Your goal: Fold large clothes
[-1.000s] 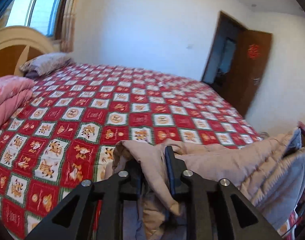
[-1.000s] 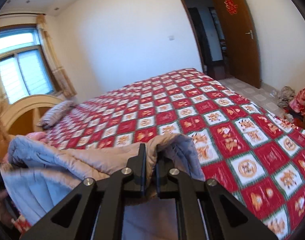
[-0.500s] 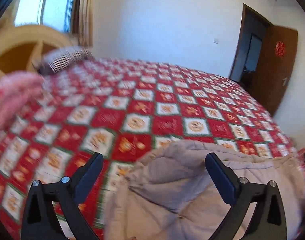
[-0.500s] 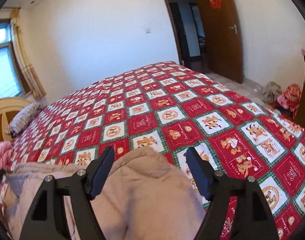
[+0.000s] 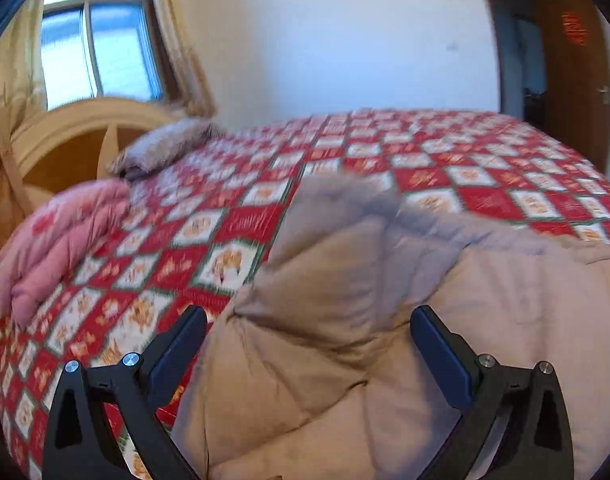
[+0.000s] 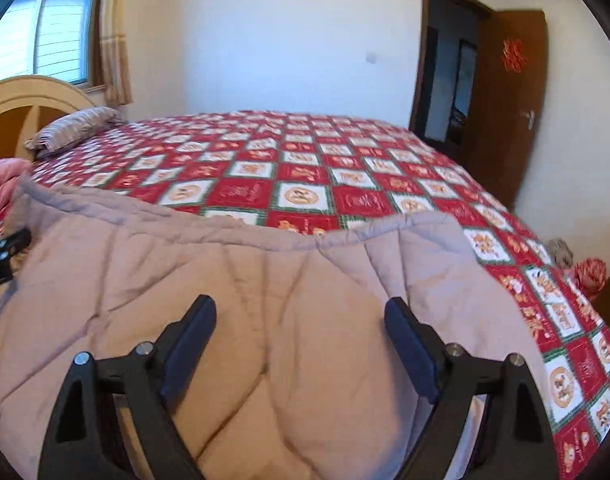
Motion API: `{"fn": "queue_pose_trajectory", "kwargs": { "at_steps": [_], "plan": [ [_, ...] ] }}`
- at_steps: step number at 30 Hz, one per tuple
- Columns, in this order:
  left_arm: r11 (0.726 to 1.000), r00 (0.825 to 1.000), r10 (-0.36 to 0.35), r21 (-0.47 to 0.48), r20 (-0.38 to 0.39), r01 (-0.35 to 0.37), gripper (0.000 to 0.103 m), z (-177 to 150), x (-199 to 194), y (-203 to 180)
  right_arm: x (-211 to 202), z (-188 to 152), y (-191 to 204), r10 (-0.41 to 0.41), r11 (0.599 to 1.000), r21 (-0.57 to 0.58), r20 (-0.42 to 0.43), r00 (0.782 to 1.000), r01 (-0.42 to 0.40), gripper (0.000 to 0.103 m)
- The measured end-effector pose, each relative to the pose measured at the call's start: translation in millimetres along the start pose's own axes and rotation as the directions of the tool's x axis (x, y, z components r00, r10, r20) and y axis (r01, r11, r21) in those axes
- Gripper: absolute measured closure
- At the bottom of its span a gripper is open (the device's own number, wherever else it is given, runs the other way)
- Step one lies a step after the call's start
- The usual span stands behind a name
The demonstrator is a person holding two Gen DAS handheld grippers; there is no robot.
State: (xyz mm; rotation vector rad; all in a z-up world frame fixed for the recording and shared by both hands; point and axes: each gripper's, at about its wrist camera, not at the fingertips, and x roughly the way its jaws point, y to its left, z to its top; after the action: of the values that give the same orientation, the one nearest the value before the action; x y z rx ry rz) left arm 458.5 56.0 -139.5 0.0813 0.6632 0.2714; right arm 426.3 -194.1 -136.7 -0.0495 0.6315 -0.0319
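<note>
A large beige quilted garment (image 5: 385, 320) lies spread on the near part of a bed with a red patterned cover (image 5: 465, 168). It also shows in the right wrist view (image 6: 265, 300), with a grey hem along its far edge. My left gripper (image 5: 307, 340) is open and empty above the garment's left part. My right gripper (image 6: 301, 328) is open and empty above its right part. The left gripper's body (image 6: 1, 256) shows at the left edge of the right wrist view.
A pink folded quilt (image 5: 61, 240) and a striped pillow (image 5: 165, 148) lie by the wooden headboard (image 5: 77, 136) at the left. A brown door (image 6: 505, 100) stands open at the right. A red bundle (image 6: 591, 272) lies on the floor beside the bed.
Both grippers held the garment's edge one second ago, then opened and let it go. The garment now lies on the bed. Both grippers have drawn back a little.
</note>
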Motion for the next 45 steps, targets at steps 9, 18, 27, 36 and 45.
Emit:
{"fn": "queue_pose_trajectory", "kwargs": {
  "at_steps": [9,18,27,36,45],
  "plan": [
    [0.988,0.991,-0.073,-0.141,-0.112,0.057,0.001,-22.8,50.6,12.7,38.7,-3.2,-14.9,0.008,0.998,0.07,-0.062,0.998,-0.004,0.013],
    [0.98,0.98,-0.109,-0.182,-0.165,0.078,0.001,-29.9,65.8,14.6,58.0,-4.8,-7.4,0.01,0.999,0.05,-0.11,0.994,-0.005,0.009],
    [0.98,0.977,-0.118,-0.178,-0.178,0.086,0.001,-29.9,68.5,12.7,68.2,-7.6,-5.2,-0.018,0.999,0.032,-0.163,0.986,0.024,0.007],
    [0.978,0.974,-0.131,-0.183,-0.182,0.097,0.001,-30.5,69.6,13.7,69.3,-8.5,-6.1,-0.023,0.999,0.028,-0.168,0.986,0.028,0.007],
    [0.976,0.971,-0.144,-0.187,-0.191,0.108,0.001,-31.2,71.0,13.0,71.1,-8.3,-4.1,-0.036,0.999,0.019,-0.17,0.985,0.04,0.006]
  ]
}}
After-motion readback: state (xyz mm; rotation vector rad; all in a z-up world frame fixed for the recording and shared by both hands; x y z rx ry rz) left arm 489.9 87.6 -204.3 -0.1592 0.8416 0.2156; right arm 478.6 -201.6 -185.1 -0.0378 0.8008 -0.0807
